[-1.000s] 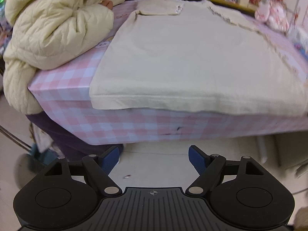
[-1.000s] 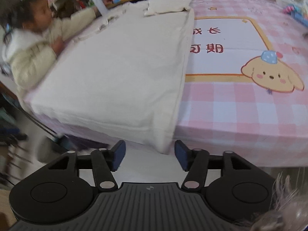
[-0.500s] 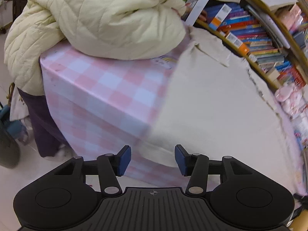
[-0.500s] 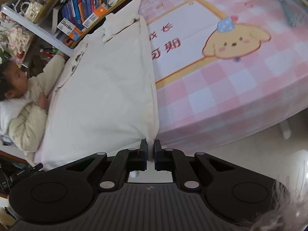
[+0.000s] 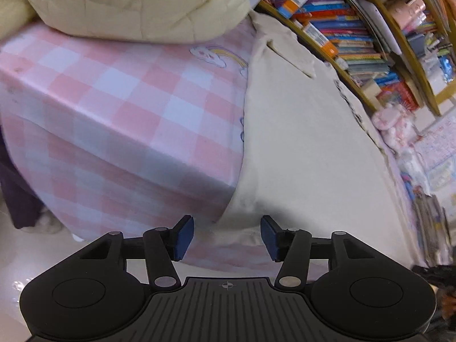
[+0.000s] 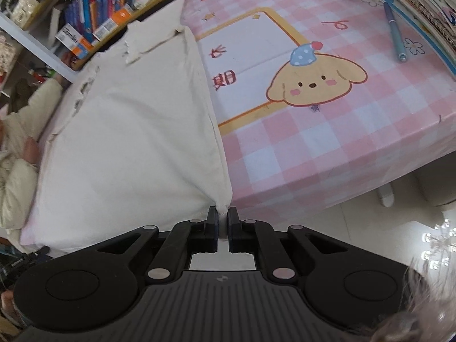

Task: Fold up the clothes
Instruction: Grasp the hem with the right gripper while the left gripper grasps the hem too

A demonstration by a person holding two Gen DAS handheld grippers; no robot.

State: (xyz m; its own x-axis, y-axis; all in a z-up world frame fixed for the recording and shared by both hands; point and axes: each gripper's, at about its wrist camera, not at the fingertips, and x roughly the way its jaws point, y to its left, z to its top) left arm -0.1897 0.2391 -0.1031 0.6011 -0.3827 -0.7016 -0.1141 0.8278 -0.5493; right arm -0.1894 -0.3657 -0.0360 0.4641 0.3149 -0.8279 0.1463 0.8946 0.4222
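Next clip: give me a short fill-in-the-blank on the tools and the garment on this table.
1. The right tool is shut on a ____ of the cream cloth garment.
2. The left tool stands ____, nothing pinched.
3. The pink checked tablecloth shows a cartoon ____ wearing a blue hat.

Missing: corner; open; puppy

A child's room in a home is shown. Bookshelves (image 5: 350, 25) are packed along the far edge of a table (image 6: 327, 142) covered in pink cartoon-puppy cloth.
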